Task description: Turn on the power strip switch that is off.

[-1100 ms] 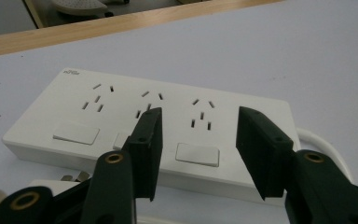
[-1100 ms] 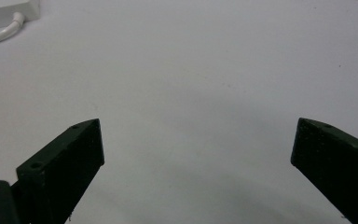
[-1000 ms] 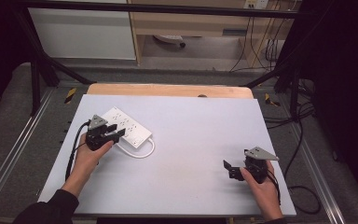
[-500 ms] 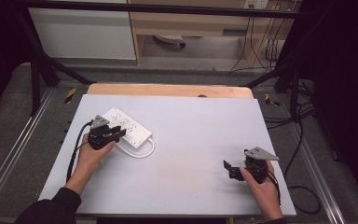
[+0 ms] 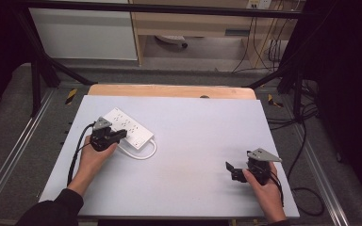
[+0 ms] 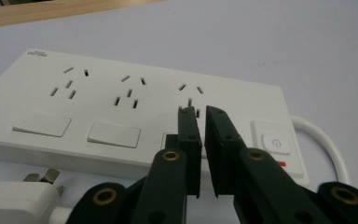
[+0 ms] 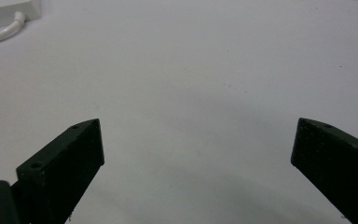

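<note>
A white power strip (image 5: 128,127) lies on the left part of the table, with three socket groups, rocker switches and a power button (image 6: 274,142). My left gripper (image 5: 121,134) hovers at the strip's near edge, jaws shut with only a thin slit and nothing between them. In the left gripper view its tips (image 6: 201,112) sit over the third socket group of the power strip (image 6: 121,107). A white plug (image 6: 14,200) rests on the table just before the strip. My right gripper (image 5: 232,172) is held low at the front right, open wide (image 7: 198,135) over bare table.
The strip's white cable (image 5: 141,153) loops toward the middle of the table; its curve (image 6: 326,144) shows beside the strip's right end. A wooden board (image 5: 169,91) borders the table's far edge. Black cables trail from both grippers.
The left gripper has edged very slightly along the strip. The right gripper has stayed still.
</note>
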The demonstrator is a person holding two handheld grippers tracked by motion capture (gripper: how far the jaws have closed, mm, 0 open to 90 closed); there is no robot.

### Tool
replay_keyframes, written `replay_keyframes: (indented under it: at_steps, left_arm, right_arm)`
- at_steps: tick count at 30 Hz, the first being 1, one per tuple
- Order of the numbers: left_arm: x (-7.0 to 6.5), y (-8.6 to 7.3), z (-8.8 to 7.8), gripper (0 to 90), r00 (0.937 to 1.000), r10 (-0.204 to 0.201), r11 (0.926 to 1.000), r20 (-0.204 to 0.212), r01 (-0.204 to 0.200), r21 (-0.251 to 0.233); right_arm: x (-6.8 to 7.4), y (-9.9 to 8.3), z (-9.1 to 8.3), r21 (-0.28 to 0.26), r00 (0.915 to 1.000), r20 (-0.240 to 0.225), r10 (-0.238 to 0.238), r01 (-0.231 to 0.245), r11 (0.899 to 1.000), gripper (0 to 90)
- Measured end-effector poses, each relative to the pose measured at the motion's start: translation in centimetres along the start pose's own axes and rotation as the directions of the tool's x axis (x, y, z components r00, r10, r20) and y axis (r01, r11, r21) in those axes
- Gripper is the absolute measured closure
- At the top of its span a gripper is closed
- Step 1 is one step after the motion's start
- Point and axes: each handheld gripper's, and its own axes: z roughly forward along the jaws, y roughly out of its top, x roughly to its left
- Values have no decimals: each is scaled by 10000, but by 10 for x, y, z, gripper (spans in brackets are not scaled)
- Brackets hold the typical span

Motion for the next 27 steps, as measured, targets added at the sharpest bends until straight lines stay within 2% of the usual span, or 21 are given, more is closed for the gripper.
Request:
replay_keyframes:
  at_steps: [3, 9, 16, 27]
  left_arm:
    - [0, 0, 1, 882, 9999, -133, 9999, 105, 133, -25]
    - [1, 0, 3, 900, 9999, -78, 10000, 85, 77, 47]
    - [-3, -1, 6, 900, 9997, 206, 9996, 108, -208, 194]
    - [-4, -1, 9, 900, 9996, 261, 9994, 62, -263, 214]
  right_arm:
    - [0, 0, 0, -8, 10000, 9, 5, -5, 10000, 29]
    - [0, 0, 0, 12, 10000, 7, -9, 9, 10000, 29]
    - [0, 0, 0, 6, 10000, 0, -11, 11, 10000, 29]
    - [0, 0, 0, 14, 10000, -2, -18, 18, 10000, 29]
